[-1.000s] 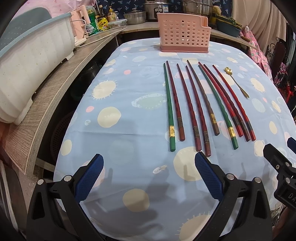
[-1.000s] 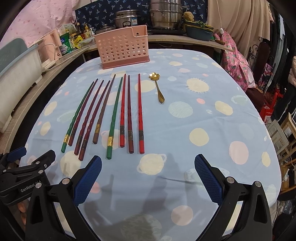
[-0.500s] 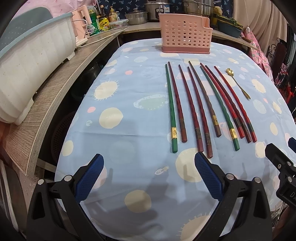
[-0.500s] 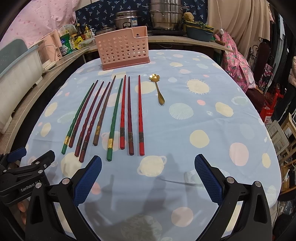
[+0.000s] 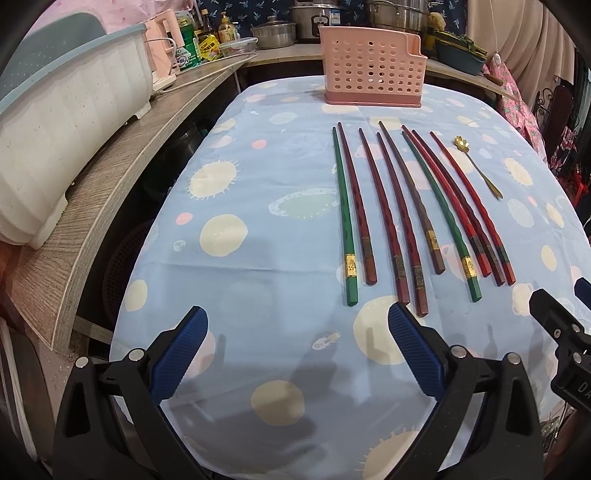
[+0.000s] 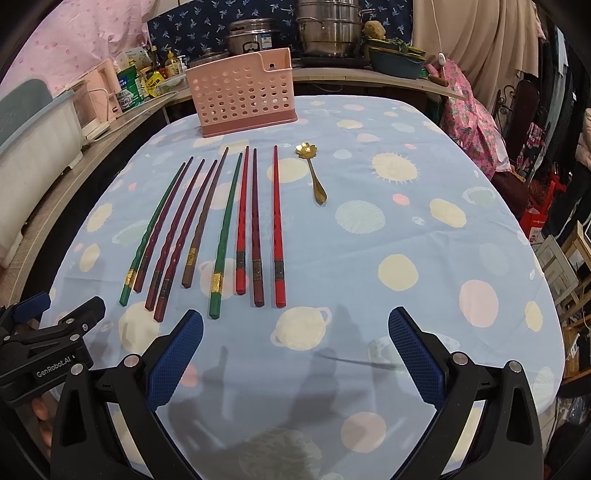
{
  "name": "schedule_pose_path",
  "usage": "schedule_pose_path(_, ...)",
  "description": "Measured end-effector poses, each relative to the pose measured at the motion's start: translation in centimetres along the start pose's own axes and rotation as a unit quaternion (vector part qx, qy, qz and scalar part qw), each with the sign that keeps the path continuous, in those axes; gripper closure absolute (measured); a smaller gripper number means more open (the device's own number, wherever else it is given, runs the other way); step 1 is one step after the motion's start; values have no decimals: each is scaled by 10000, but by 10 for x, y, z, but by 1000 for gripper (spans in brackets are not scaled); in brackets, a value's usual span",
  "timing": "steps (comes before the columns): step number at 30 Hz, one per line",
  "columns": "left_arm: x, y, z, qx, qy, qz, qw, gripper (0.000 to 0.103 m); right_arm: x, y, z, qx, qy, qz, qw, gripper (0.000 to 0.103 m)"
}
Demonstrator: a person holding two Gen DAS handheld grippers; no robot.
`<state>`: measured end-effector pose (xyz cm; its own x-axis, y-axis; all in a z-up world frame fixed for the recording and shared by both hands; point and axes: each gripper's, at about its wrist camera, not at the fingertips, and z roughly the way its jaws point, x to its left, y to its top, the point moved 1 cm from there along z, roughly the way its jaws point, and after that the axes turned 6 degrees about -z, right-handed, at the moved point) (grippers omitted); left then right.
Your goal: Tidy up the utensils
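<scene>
Several chopsticks, green, dark red and bright red, lie side by side on the blue spotted tablecloth [image 5: 280, 258], with the leftmost green chopstick [image 5: 343, 218] nearest my left gripper. They also show in the right wrist view [image 6: 221, 236]. A small gold spoon [image 5: 476, 166] [image 6: 314, 173] lies to their right. A pink perforated utensil holder [image 5: 371, 72] [image 6: 242, 94] stands upright behind them. My left gripper [image 5: 295, 343] is open and empty, hovering just short of the chopstick ends. My right gripper [image 6: 295, 347] is open and empty at the near edge.
A wooden shelf [image 5: 122, 155] runs along the left with a white and blue dish rack [image 5: 62, 110] on it. Bottles, pots and a steamer [image 6: 328, 29] stand on the counter behind. The left gripper's side shows in the right wrist view [image 6: 48, 332].
Both grippers have moved slightly forward toward the chopsticks. The jaws have stayed open and nothing on the table has moved.
</scene>
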<state>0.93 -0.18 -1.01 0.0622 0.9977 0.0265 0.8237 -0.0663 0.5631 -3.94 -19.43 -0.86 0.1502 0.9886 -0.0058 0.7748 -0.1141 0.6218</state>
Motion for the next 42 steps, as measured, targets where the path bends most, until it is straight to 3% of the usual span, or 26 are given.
schedule_pose_path(17,3,17,41,343,-119,-90,9993,20,-13,21,16,30,-16,39,10000,7)
schedule_pose_path(26,-1,23,57,426,-175,-57,9989,31,-18,39,30,22,-13,24,10000,7)
schedule_pose_path(29,-2,27,58,443,-270,-72,9986,40,-21,47,37,36,-14,17,10000,12)
schedule_pose_path(33,-4,33,60,469,-404,-81,9980,60,-27,60,49,-8,-70,46,10000,18)
schedule_pose_path(39,-2,39,61,514,-508,-110,9973,90,-44,79,77,117,-52,292,9995,36)
schedule_pose_path(42,-2,41,62,560,-564,-144,9967,94,-50,86,90,208,-5,411,9989,47)
